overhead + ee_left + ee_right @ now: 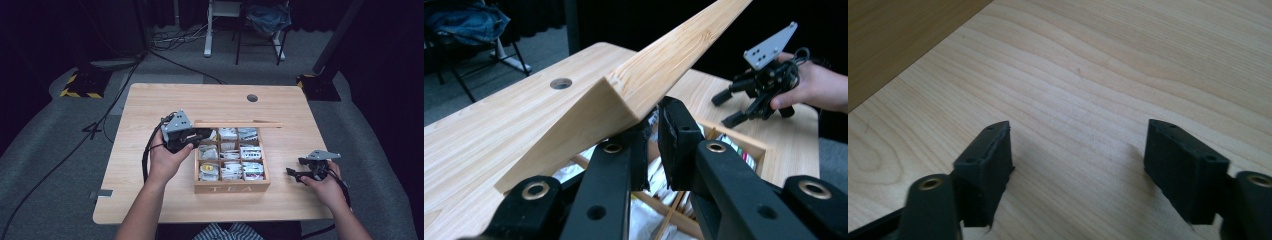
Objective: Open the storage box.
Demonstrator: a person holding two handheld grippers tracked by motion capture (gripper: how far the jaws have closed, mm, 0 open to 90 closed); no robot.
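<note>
The left claw is rising from the bottom, its two black jaws standing close together under the near corner of a wooden lid, which is slanting up and away toward the top right. Below the jaws, a wooden box with dividers is holding white packets. Farther off on the pale wooden surface, a hand is holding the right claw, its jaws apart. A round hole is showing in the surface.

open wooden tea box, lid raised
</note>
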